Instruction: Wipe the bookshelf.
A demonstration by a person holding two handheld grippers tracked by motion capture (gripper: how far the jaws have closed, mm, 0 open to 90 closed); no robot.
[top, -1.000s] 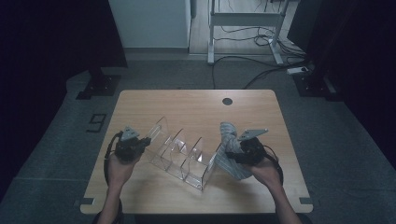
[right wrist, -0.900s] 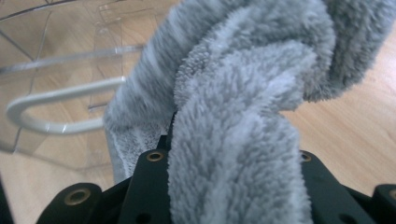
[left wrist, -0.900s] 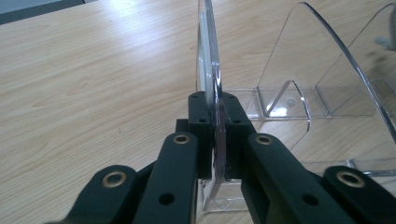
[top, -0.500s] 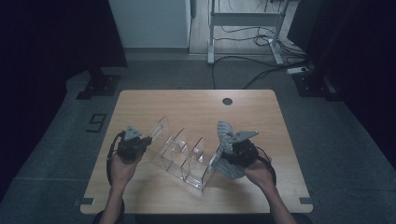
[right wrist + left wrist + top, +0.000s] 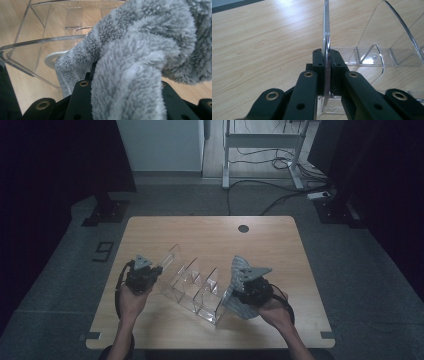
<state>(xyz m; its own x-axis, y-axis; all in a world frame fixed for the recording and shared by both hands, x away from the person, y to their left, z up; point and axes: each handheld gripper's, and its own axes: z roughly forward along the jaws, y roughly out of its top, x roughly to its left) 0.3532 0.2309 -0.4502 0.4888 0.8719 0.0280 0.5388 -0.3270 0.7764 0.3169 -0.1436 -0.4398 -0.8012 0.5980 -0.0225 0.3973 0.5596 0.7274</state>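
A clear acrylic rack (image 5: 192,287) with several upright dividers lies across the middle of the wooden table (image 5: 210,232). My left gripper (image 5: 150,272) is shut on the rack's left end panel. In the left gripper view the thin clear panel (image 5: 326,37) stands edge-on between the black pads of the left gripper (image 5: 326,56). My right gripper (image 5: 242,287) is shut on a grey fluffy cloth (image 5: 242,270), which rests against the rack's right end. In the right gripper view the cloth (image 5: 140,50) drapes over the jaws and hides their tips, with the rack's curved clear wall (image 5: 37,47) behind it.
A round cable hole (image 5: 243,228) sits near the table's far edge. Beyond the table a metal desk frame (image 5: 260,142) and cables (image 5: 280,195) lie on the floor. Bare wood shows on the table's far half and along its front edge.
The right gripper has moved left with the grey cloth, closer against the rack's right end. The left gripper has kept still on the end panel.
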